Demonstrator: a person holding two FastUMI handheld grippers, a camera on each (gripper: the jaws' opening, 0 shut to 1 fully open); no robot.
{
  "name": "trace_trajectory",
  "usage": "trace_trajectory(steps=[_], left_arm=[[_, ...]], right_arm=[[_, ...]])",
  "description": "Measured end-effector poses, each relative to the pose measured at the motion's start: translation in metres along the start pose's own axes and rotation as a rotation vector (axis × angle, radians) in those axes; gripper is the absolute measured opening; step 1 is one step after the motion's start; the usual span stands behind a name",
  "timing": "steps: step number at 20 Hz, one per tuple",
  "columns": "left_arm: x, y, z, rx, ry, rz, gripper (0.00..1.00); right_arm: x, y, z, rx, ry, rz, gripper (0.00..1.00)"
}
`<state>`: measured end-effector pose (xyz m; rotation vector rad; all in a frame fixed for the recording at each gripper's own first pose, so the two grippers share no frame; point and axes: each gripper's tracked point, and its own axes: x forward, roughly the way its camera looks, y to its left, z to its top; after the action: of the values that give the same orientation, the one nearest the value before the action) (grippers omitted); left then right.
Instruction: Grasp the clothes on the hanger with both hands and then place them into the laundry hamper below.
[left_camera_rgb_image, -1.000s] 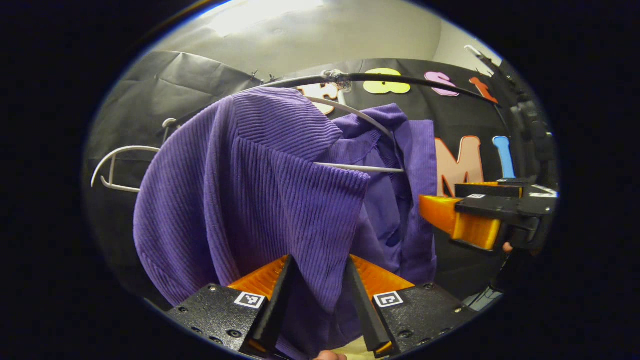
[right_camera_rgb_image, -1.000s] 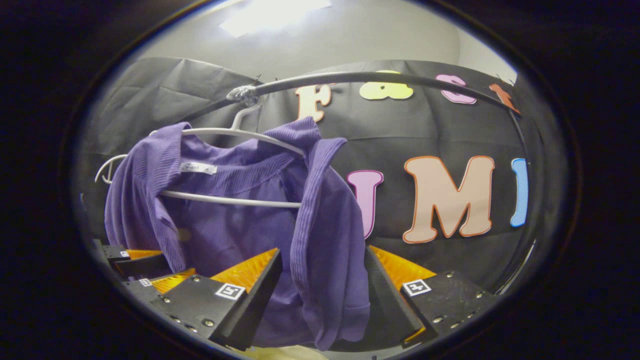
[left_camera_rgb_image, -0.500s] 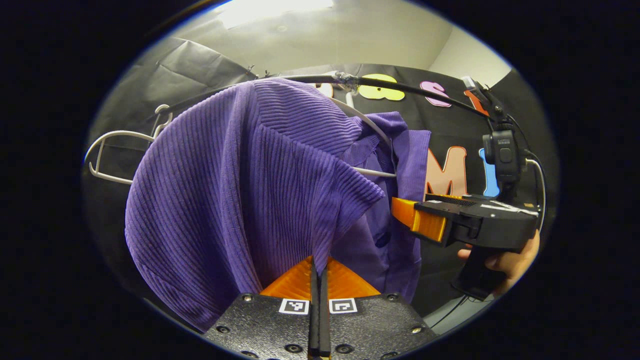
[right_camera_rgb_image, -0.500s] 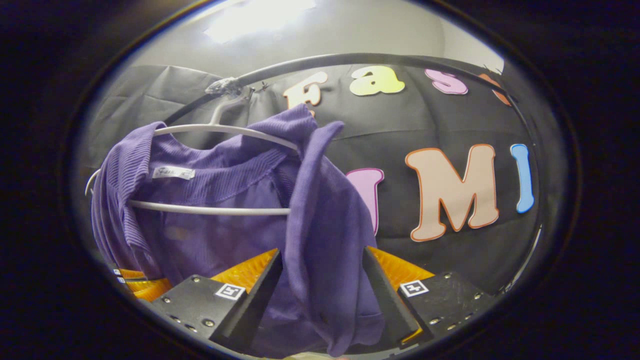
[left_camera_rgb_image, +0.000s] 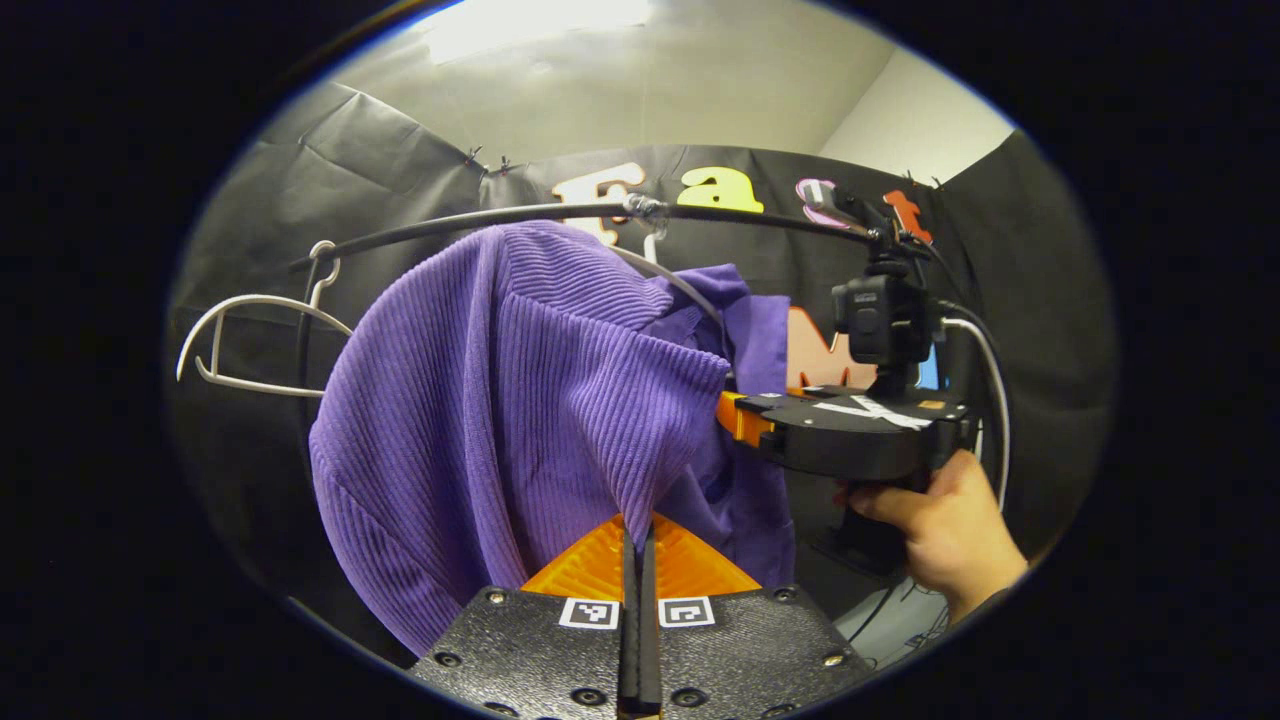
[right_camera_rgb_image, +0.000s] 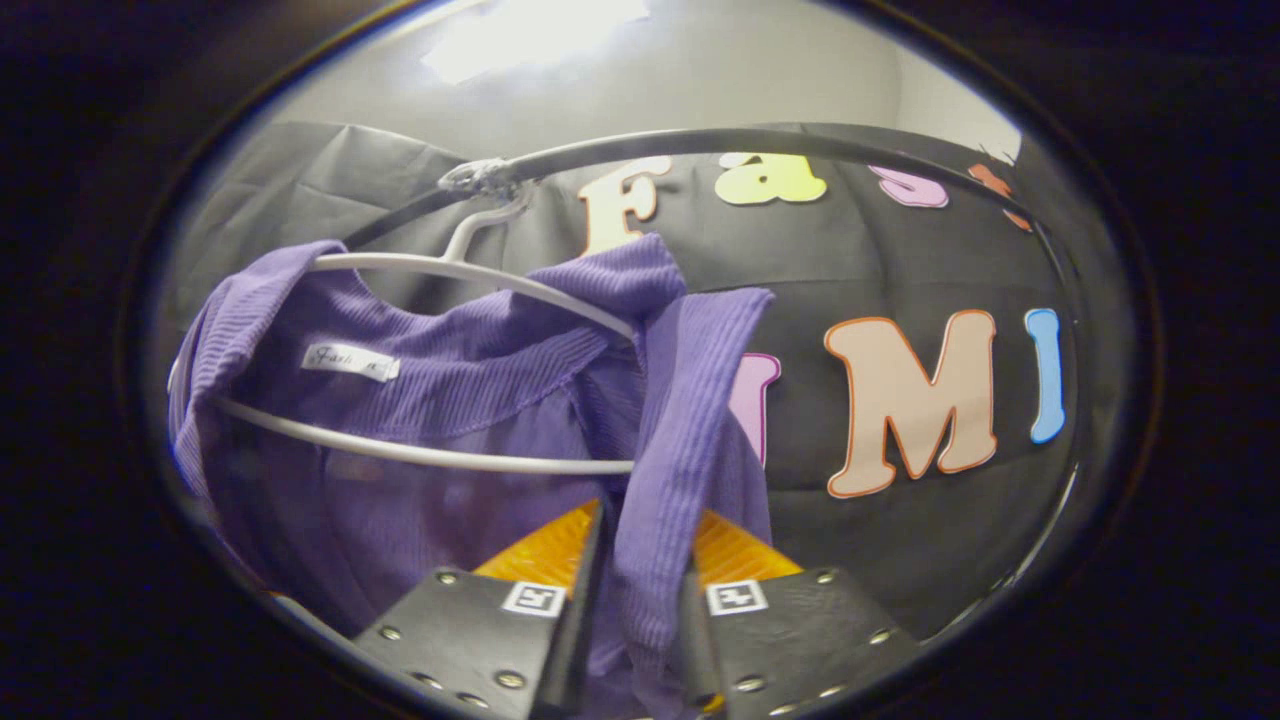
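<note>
In the left gripper view, an empty white hanger (left_camera_rgb_image: 245, 340) is seen hooked on the black rail (left_camera_rgb_image: 480, 218), well to the left of the fingers. Directly ahead of the fingers hangs the purple ribbed cardigan (left_camera_rgb_image: 510, 400), draped over a second white hanger (left_camera_rgb_image: 668, 285). The left gripper (left_camera_rgb_image: 636, 540) is pressed together on a pulled-down peak of the cardigan's fabric, no gap being left between the fingers. Further right, beyond the cardigan, the right gripper (left_camera_rgb_image: 740, 415) is seen from the side, held by a hand (left_camera_rgb_image: 945, 535).

In the right gripper view, the inside collar with its label (right_camera_rgb_image: 350, 362) lies up and left of the fingers, the hanger's bar (right_camera_rgb_image: 420, 455) crossing just above them. The cardigan's front edge (right_camera_rgb_image: 685, 400) runs down between the fingers, and the right gripper (right_camera_rgb_image: 640, 590) is clamped on that band.

The hamper is not seen; it is taken to be below. Both grasps appear made, so the step in hand is judged to be freeing the garment. It is best lifted slightly and drawn off both shoulder ends together, so that the hanger is not dragged along the rail or unhooked. Both clamps should be kept closed until the cardigan is over the hamper.
</note>
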<state>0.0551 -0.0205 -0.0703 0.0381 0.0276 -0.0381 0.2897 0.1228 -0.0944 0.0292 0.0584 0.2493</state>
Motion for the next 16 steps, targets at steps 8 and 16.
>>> trace_trajectory(steps=[8, 16], left_arm=[[-0.041, 0.006, 0.043, -0.085, -0.028, -0.136, 0.0], [-0.063, 0.047, 0.067, -0.128, -0.027, -0.262, 0.0]], right_arm=[[-0.01, -0.024, -0.013, 0.06, 0.103, -0.09, 0.0], [-0.036, -0.045, 0.008, -0.199, 0.126, -0.287, 0.0]])
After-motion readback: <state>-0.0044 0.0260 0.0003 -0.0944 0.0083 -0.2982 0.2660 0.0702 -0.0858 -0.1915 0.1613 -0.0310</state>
